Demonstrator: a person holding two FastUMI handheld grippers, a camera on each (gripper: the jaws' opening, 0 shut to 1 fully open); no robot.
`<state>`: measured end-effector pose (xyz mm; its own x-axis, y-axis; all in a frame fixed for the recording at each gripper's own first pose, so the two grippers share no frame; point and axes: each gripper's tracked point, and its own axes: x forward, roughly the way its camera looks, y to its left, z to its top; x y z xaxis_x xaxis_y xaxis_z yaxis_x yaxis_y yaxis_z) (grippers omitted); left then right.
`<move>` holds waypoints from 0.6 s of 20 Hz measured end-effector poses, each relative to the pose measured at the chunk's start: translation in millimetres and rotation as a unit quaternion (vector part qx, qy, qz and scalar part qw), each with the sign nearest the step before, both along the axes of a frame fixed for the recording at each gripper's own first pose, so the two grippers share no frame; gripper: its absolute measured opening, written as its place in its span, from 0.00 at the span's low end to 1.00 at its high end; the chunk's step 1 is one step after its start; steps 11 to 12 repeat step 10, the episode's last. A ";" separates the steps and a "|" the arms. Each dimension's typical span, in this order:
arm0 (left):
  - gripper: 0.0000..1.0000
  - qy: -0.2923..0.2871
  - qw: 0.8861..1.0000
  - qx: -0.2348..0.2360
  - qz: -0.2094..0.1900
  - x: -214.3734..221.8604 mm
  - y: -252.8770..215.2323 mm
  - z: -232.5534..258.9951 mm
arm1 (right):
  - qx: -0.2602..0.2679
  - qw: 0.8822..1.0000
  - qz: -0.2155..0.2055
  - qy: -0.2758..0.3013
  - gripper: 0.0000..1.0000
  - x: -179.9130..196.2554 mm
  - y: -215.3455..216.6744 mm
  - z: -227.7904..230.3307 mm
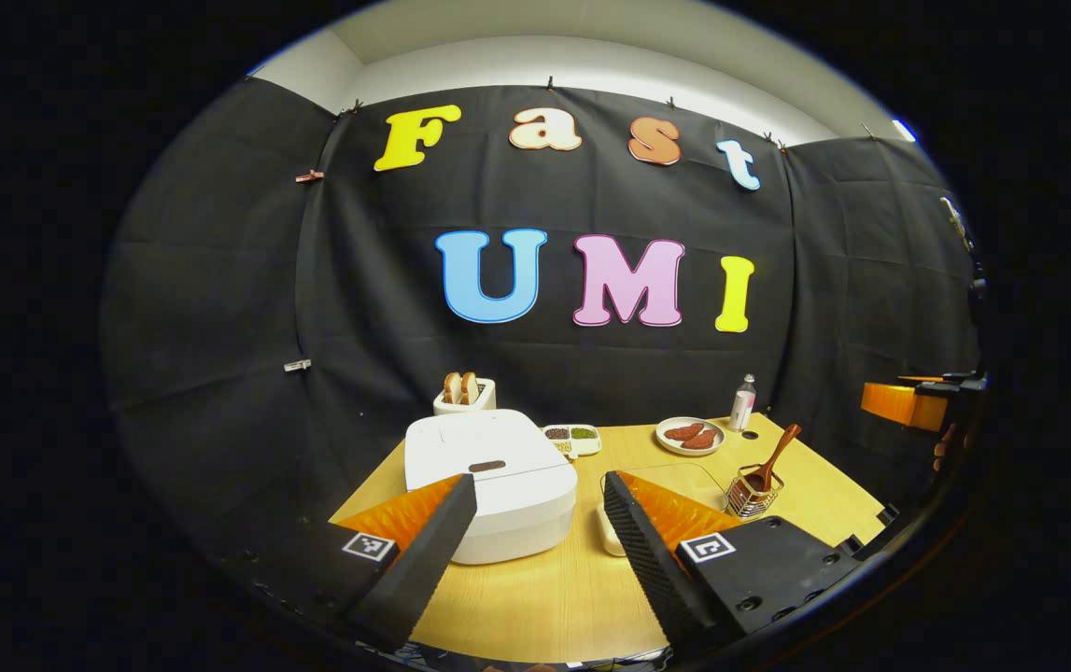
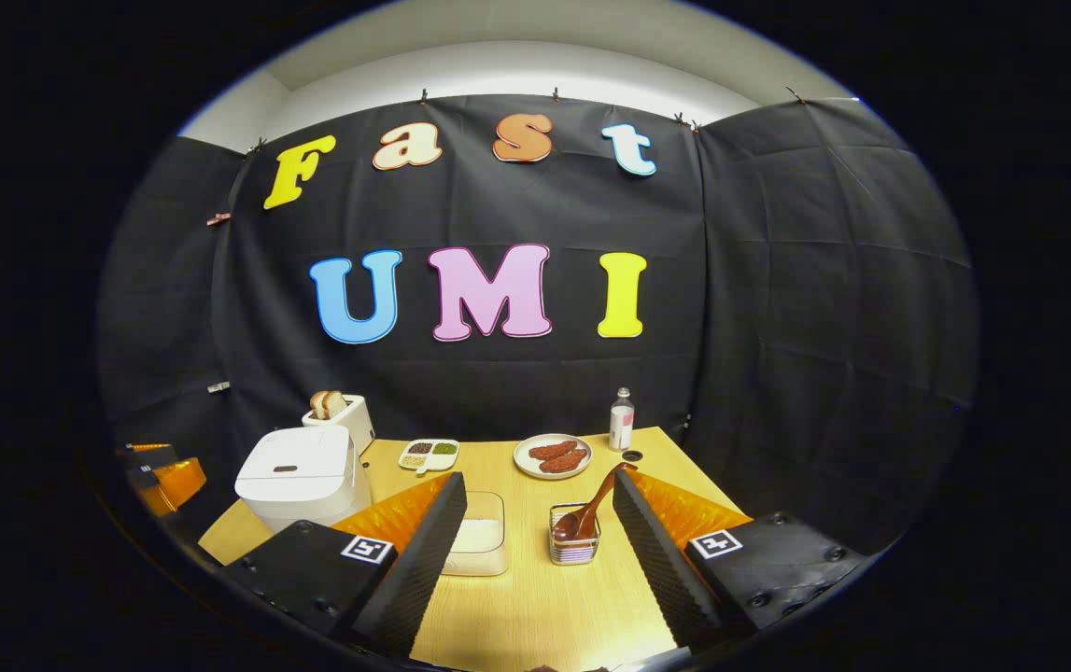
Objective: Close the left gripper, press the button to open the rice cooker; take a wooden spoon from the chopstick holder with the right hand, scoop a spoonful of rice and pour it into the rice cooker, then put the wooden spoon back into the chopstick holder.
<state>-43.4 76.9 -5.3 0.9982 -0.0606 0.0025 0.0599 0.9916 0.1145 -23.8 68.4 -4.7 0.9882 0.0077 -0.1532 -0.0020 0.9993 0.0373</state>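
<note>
Fingers [image 1: 460, 532] wide, both grippers | rice container [image 2: 479, 546] half hidden | rice cooker [image 1: 498, 467] shut

glossy plastic rice cooker [image 2: 302, 476], wood-grain table [image 2: 535, 597], wire chopstick holder [image 2: 575, 546].

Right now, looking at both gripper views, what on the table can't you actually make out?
- Rice container: left gripper view, mostly hidden behind the left gripper.
- Rice cooker button: right gripper view, too small to tell its shape.
- Wooden spoon bowl: right gripper view, sunk inside the chopstick holder.
- Divided dish: left gripper view, contents too small to identify.
</note>
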 end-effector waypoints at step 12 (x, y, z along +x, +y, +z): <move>0.95 0.026 0.999 -0.016 -0.031 2.0 -14.7 -19.9 | -0.012 1.000 -0.009 0.021 0.99 2.8 -13.7 -0.8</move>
